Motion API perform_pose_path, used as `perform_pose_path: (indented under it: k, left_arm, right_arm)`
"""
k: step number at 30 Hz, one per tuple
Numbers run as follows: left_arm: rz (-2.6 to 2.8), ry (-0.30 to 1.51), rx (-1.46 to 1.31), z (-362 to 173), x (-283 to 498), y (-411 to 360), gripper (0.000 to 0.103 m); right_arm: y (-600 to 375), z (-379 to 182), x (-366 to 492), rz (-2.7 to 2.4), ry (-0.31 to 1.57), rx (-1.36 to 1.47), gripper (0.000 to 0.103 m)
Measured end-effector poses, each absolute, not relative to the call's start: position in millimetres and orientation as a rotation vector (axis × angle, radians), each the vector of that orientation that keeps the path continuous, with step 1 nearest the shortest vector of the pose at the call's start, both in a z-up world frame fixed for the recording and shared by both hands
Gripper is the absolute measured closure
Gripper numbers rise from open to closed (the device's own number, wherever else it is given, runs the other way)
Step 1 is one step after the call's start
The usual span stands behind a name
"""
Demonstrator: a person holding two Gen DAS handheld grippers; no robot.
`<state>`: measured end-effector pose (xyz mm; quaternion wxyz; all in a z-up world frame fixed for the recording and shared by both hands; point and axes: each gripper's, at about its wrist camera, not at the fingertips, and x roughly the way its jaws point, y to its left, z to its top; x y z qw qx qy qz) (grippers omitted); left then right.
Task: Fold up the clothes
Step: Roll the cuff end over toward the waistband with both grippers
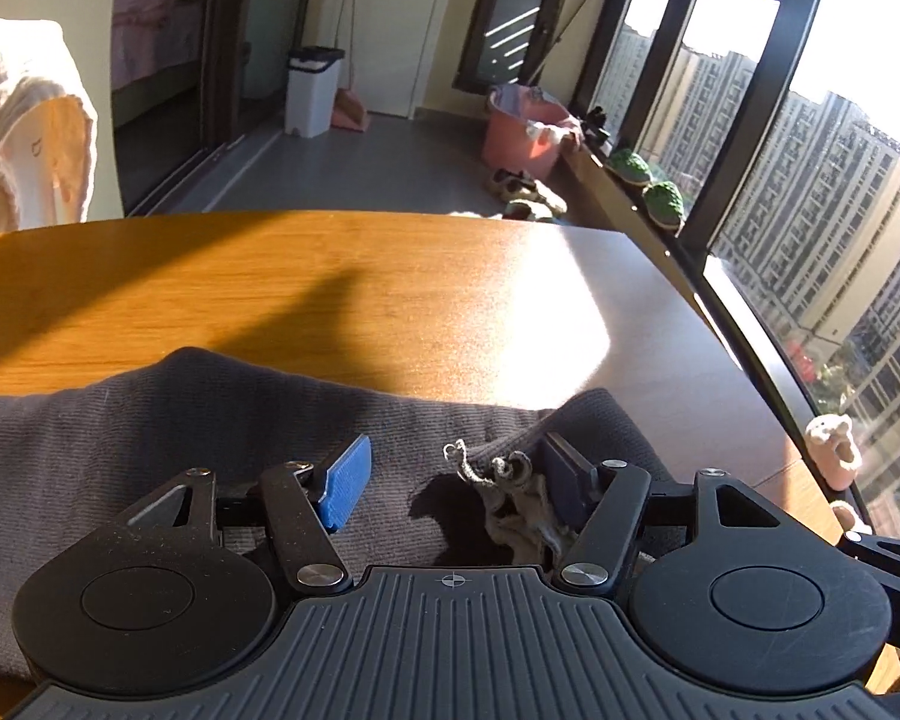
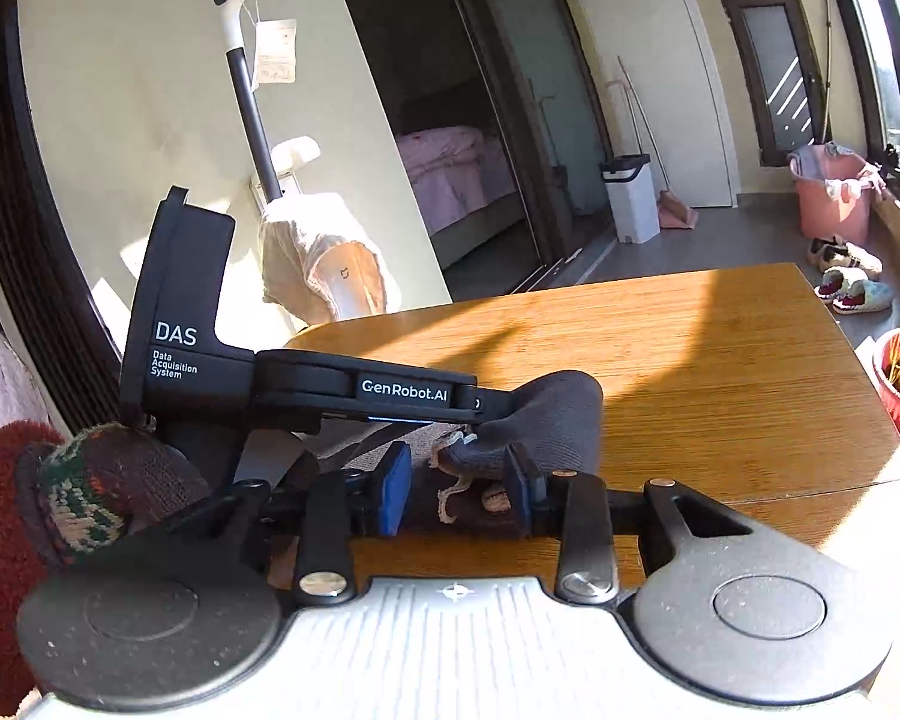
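The dark grey knitted garment (image 1: 150, 450) lies crosswise beneath the left gripper (image 1: 450, 474), whose jaws stand spread; the right gripper (image 2: 459, 483), also spread, straddles its frayed end.

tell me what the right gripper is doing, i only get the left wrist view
observer: The right gripper is open, with a bunched corner of the grey garment between its pads.
operator: where's my left gripper relative to that
observer: The left gripper shows side-on with its tip right against the raised fold. I cannot tell whether they touch.
operator: anything close to the table on that side
observer: A red pot of grass stands just past the right edge of the wooden table.
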<state>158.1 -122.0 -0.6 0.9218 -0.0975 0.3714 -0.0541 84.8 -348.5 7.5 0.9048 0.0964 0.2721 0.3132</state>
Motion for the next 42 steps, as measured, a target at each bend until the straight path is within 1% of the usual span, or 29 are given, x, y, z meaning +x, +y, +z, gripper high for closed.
perform_pose_path:
  k: [3,6,8,10,11,13,16,17,19,23,27,29,30,32,35,40,42]
  left_arm:
    - [-0.113,0.759,-0.196,1,158,-123,0.033]
    - [-0.112,0.758,-0.203,0,159,-124,0.031]
    - [-0.114,0.758,-0.214,0,159,-122,0.031]
    - [-0.119,0.763,-0.239,0,159,-118,0.031]
    - [-0.122,0.766,-0.252,0,159,-117,0.032]
    - [-0.123,0.776,-0.282,1,159,-111,0.032]
    - [-0.135,0.796,-0.335,3,156,-102,0.029]
    - [-0.149,0.806,-0.357,4,154,-99,0.025]
    - [-0.193,0.836,-0.383,4,151,-98,0.022]
    - [-0.260,0.889,-0.394,7,149,-109,0.022]
    - [-0.277,0.837,-0.416,22,152,-114,0.021]
    - [-0.260,0.818,-0.385,28,160,-122,0.025]
    - [-0.260,0.822,-0.369,28,165,-128,0.032]
    - [-0.265,0.833,-0.335,26,171,-138,0.040]
    - [-0.258,0.810,-0.256,26,172,-148,0.042]
    - [-0.240,0.793,-0.206,24,166,-153,0.041]
    - [-0.231,0.796,-0.205,22,164,-152,0.041]
  right_arm:
    - [-368,1,96,0.541,0.578,0.308,0.064]
    - [-369,-18,114,0.487,0.661,0.405,0.063]
    - [-363,-29,120,0.508,0.689,0.443,0.055]
    - [-356,-35,124,0.541,0.709,0.470,0.055]
    - [-352,-37,125,0.549,0.708,0.464,0.059]
    - [-351,-34,122,0.560,0.692,0.448,0.071]
    - [-366,-28,123,0.575,0.694,0.500,0.074]
    - [-369,-24,123,0.565,0.685,0.494,0.074]
    - [-369,-14,121,0.520,0.650,0.405,0.074]
    - [-336,-2,112,0.413,0.565,0.027,0.073]
    - [-294,-12,95,0.385,0.455,-0.321,0.073]
    - [-281,-17,85,0.388,0.400,-0.444,0.073]
    - [-276,-19,81,0.391,0.379,-0.494,0.073]
    - [-273,-22,77,0.399,0.363,-0.551,0.073]
    - [-280,-20,78,0.423,0.372,-0.526,0.072]
    - [-306,-3,91,0.497,0.434,-0.282,0.069]
    - [-310,-1,97,0.492,0.441,-0.214,0.066]
